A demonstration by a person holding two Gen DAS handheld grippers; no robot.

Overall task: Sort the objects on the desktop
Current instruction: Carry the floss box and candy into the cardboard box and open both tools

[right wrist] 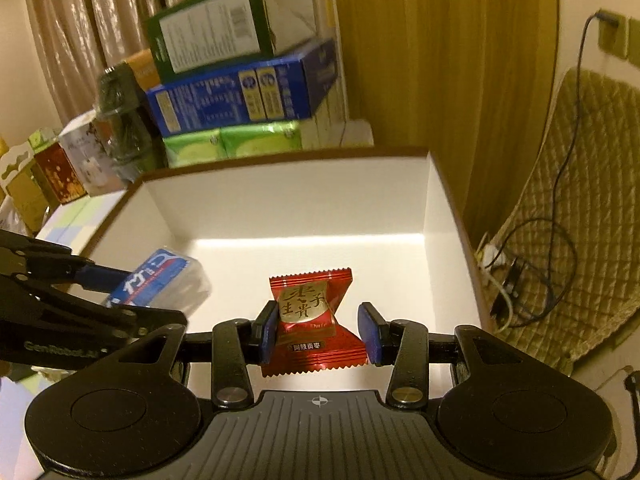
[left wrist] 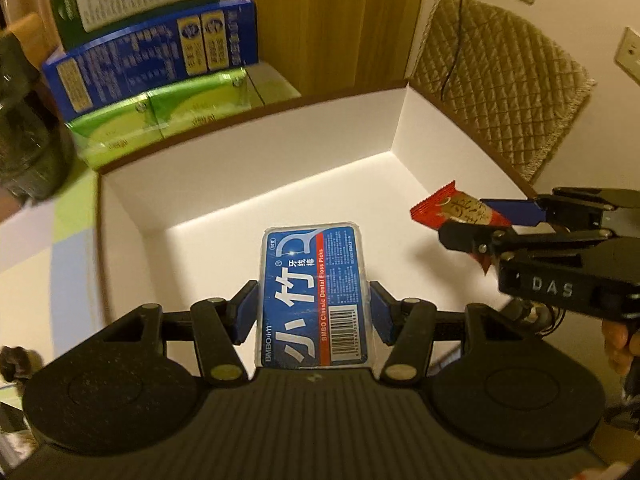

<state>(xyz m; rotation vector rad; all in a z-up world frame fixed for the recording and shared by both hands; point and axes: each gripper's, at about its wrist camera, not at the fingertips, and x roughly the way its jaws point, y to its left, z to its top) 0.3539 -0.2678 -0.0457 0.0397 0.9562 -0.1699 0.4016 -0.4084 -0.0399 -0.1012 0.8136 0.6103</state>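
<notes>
Left tool clamps the floss-pick case by its long sides; case juts toward 12 o'clock, held above the white box. Right tool pinches the red candy packet at its waist (left pad touching, right pad's contact unclear), also over the box. Box floor shows bare. Stacked cartons stand beyond its far wall at 11 o'clock.

The dark bottle at the left edge is cut off and blurred; small print on the stacked cartons is unreadable.
</notes>
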